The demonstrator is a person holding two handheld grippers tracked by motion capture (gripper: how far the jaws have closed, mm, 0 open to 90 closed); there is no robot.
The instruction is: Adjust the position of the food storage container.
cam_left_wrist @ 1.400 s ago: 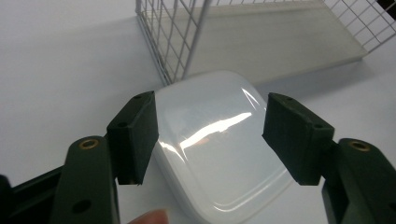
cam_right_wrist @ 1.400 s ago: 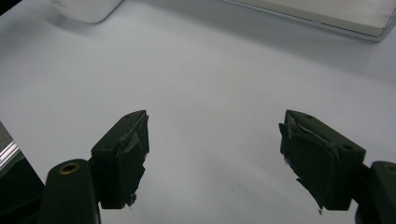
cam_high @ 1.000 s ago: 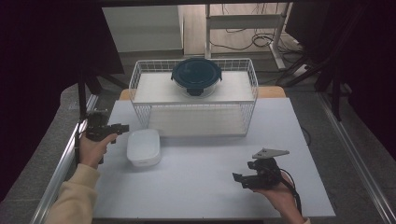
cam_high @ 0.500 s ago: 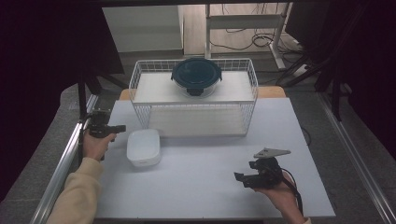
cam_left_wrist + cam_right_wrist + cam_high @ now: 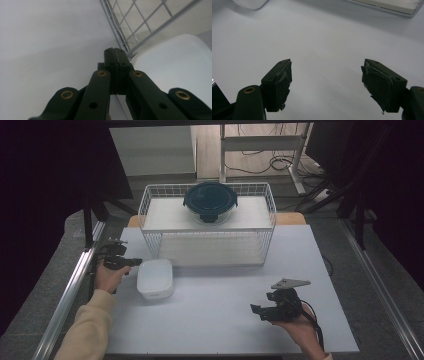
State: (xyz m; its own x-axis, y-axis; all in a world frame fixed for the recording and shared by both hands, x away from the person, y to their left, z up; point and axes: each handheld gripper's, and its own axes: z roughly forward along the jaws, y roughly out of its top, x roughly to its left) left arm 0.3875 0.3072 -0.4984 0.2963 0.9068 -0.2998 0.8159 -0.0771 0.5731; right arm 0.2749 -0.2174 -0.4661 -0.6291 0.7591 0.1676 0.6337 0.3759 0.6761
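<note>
The white rounded plastic container [image 5: 155, 279] sits on the tabletop [image 5: 220, 320] just in front of the white wire basket [image 5: 150, 205]. My left gripper [image 5: 131, 262], fingers pressed together on nothing, is beside it; I should spread them before gripping its rim. My right gripper [image 5: 256, 309] rests wide, well apart.

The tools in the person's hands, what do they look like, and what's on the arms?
Both tools are black, the left tool and right tool, with brass-coloured rivets. A grey three-cornered plate tops the right one, which trails a black cable. The left arm wears a cream sleeve.
</note>
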